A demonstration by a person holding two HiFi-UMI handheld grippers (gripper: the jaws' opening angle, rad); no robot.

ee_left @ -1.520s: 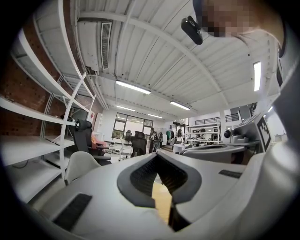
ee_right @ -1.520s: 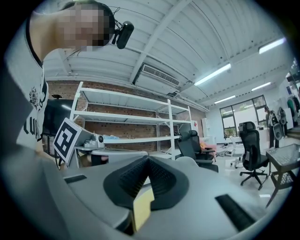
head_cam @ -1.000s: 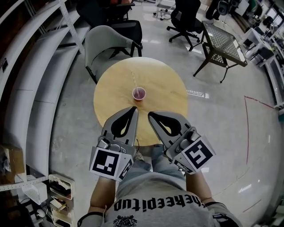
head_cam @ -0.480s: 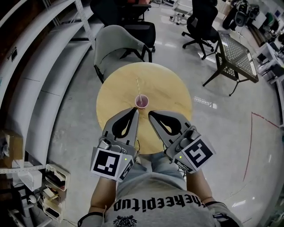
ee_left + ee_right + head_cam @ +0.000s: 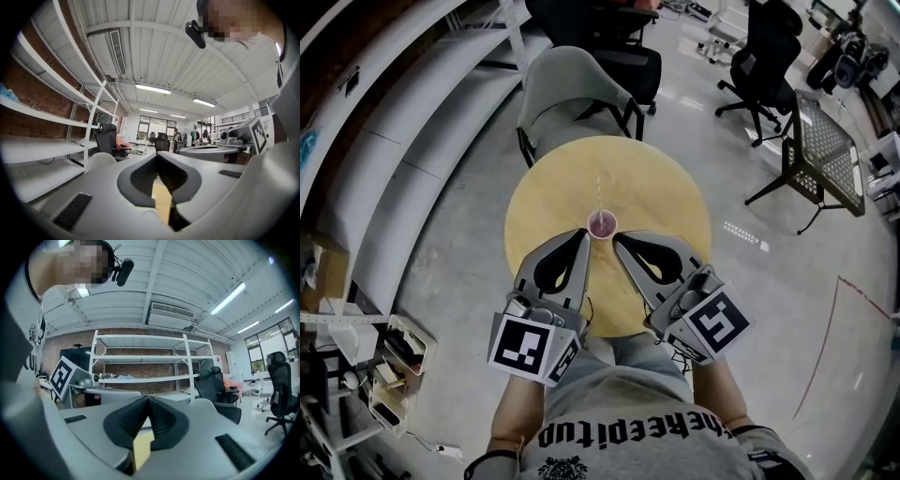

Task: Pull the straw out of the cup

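In the head view, the cup (image 5: 602, 224) stands upright near the middle of the round table (image 5: 544, 187). The straw (image 5: 598, 192) is still in it and leans away from you toward the chair (image 5: 567, 89). Your left gripper (image 5: 582, 234) and right gripper (image 5: 619, 241) sit over the table's near half, their tips just beside the cup on either side. I see neither one touching it.

In the left gripper view, your left gripper (image 5: 158, 159) has its jaws closed tip to tip with nothing between them. Only a strip of table shows through the gap behind the tips, and the cup is out of sight.

In the right gripper view, your right gripper (image 5: 147, 400) is the same: jaws together, empty, with a sliver of table below.

By my reading, none of the pull is done. You still have to open a gripper, close it on the straw, and lift it clear, perhaps while steadying the cup.
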